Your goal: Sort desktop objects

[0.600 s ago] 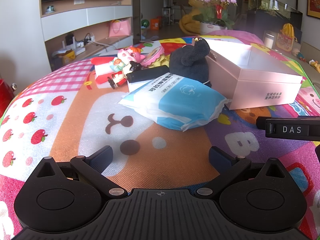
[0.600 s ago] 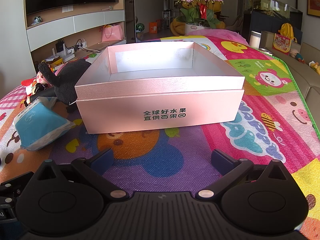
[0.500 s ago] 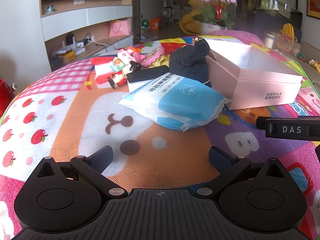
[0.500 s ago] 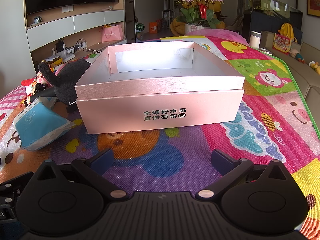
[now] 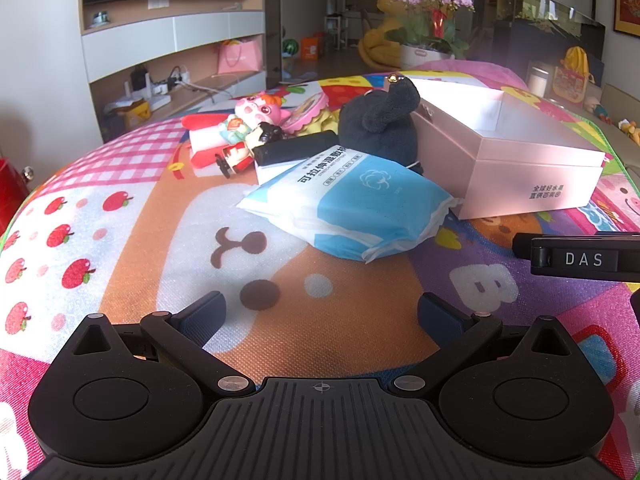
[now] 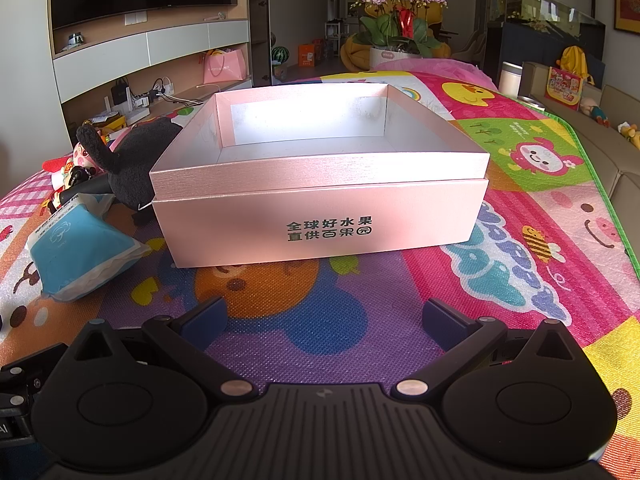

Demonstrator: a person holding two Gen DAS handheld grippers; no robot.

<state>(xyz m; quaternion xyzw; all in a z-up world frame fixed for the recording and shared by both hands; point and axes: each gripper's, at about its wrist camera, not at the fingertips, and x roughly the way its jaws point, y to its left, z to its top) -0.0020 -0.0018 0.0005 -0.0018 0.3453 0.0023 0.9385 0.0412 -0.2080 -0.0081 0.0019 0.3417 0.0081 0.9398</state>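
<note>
Hovering over a cartoon play mat [image 5: 132, 216], the left gripper [image 5: 320, 312] spreads its jaws, empty, near a blue wipes pack [image 5: 348, 204] and black plush toy [image 5: 380, 124]. Right view: right gripper [image 6: 324, 316], released, faces the open pink box [image 6: 320, 216].

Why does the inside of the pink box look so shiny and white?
Right wrist view: light glares off the pink box floor, washing it white. Left wrist view: the same glare on its inner wall, and the fisheye lens bends the mat into a dome.
</note>
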